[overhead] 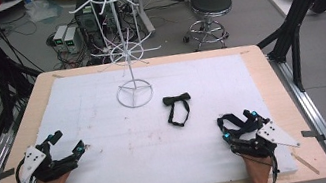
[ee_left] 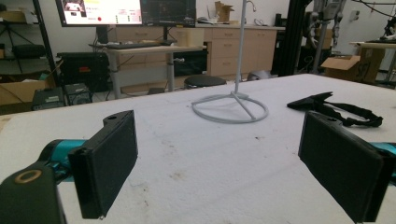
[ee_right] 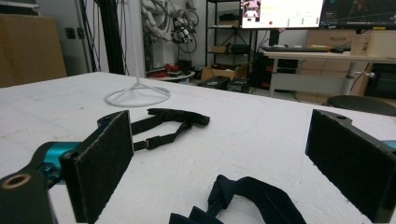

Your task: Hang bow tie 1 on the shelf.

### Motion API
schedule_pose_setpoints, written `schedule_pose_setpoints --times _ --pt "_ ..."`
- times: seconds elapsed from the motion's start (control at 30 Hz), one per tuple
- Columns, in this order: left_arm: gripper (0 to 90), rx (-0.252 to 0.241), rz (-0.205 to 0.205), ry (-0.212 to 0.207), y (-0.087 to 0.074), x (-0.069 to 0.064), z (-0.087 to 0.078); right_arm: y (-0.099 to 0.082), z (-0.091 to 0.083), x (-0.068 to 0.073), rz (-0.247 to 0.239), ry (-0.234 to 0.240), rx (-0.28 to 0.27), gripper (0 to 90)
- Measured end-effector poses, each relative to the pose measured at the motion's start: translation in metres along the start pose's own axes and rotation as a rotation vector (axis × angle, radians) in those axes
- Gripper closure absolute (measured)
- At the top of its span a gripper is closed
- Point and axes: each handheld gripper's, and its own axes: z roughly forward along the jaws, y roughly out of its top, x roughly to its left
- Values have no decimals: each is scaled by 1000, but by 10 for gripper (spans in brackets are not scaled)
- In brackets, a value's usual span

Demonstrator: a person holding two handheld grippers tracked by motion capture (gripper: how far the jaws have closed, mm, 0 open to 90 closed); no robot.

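Both grippers rest on the white pad (overhead: 124, 144) with jaws spread wide and gripping nothing: the left gripper (overhead: 66, 144) at the near left, the right gripper (overhead: 223, 127) at the near right. A dark strap (ee_right: 247, 196) lies on the pad between the right jaws, loose. Farther out, the black bow tie (overhead: 177, 107) lies flat near the pad's middle, just right of the white rack (overhead: 127, 52), whose hooks hold nothing.

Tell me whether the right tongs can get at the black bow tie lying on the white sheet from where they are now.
Probably yes. The right tongs stand open, and bare white sheet lies between them and the black bow tie. Another dark strap lies just under them.
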Motion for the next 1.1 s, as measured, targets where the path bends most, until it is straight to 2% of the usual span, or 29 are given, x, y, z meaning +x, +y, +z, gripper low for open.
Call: schedule_pose_setpoints --times 0.47,0.77,0.9,1.0,1.1 --pt "123 -1 11 3 0 -1 0 0 0 -2 27 9 3 70" --pt "123 2 9 1 0 -1 0 0 0 -3 25 4 1 71" --pt "123 2 7 1 0 -1 0 1 1 -4 44 10 12 71" --pt "123 3 9 2 0 -1 0 2 1 -5 32 11 11 70" --pt "123 3 8 2 0 -1 0 5 0 -4 40 15 13 71"
